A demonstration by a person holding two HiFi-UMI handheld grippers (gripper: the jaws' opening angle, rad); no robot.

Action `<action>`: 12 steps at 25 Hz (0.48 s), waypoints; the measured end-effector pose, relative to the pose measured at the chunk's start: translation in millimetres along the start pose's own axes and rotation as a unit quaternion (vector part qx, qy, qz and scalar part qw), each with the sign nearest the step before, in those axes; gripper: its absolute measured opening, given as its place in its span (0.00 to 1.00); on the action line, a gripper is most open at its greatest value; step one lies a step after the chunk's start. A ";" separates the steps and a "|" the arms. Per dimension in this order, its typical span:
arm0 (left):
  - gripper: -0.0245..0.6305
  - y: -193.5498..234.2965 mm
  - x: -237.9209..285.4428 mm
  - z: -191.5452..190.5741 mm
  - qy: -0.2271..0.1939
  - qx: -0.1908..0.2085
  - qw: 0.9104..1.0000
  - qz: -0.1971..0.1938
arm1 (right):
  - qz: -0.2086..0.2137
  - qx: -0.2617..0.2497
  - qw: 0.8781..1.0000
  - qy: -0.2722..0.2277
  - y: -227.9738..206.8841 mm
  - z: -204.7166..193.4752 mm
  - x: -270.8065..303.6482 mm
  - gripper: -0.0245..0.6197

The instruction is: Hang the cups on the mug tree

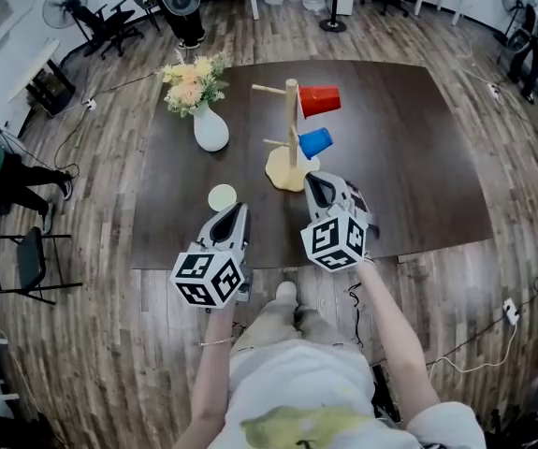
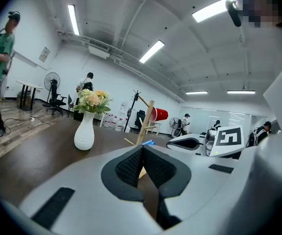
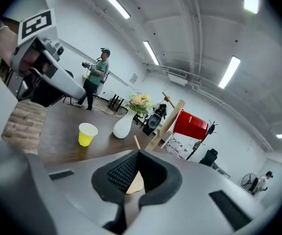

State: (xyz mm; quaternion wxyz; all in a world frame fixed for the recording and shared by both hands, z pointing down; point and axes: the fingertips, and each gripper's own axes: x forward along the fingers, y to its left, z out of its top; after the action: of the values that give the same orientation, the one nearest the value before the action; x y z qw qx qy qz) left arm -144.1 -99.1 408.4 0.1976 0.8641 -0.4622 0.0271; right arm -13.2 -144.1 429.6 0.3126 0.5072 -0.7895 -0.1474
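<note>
At near edge of table [image 1: 418,157]: left gripper [image 1: 235,211] and right gripper [image 1: 317,181], jaws together, nothing held. Red cup [image 1: 320,100] and blue cup [image 1: 315,142] hang on right-side pegs of mug tree [image 1: 291,129], mid-table. Yellow cup [image 1: 222,197] upright just beyond left gripper, probably next pick. Left pegs bare for it.

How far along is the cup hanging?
Done: the red cup and the blue cup hang on the mug tree. In hand: nothing. The left gripper and the right gripper are both shut and empty. Left: the yellow cup stands upright on the table, not yet picked up; the tree's left-side pegs are free.
</note>
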 end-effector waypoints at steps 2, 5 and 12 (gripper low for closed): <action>0.07 1.0 -8.6 -5.1 0.000 -0.003 1.000 0.011 | 0.016 0.023 1.000 -0.007 10.7 -0.1 -1.5 0.07; 0.07 2.5 -20.1 -12.7 0.002 -0.007 1.000 0.026 | 0.044 0.063 0.997 -0.018 27.5 -0.5 -2.6 0.07; 0.07 21.2 -39.5 -27.6 0.006 -0.022 0.998 0.063 | 0.128 0.153 0.979 -0.041 73.8 5.3 6.6 0.07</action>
State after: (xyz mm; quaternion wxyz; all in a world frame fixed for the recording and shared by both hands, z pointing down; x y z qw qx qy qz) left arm -180.1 -68.4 431.4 0.2172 0.8286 -0.5149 0.0347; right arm -70.8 -117.8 468.4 0.2151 0.4375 -0.8731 -0.0037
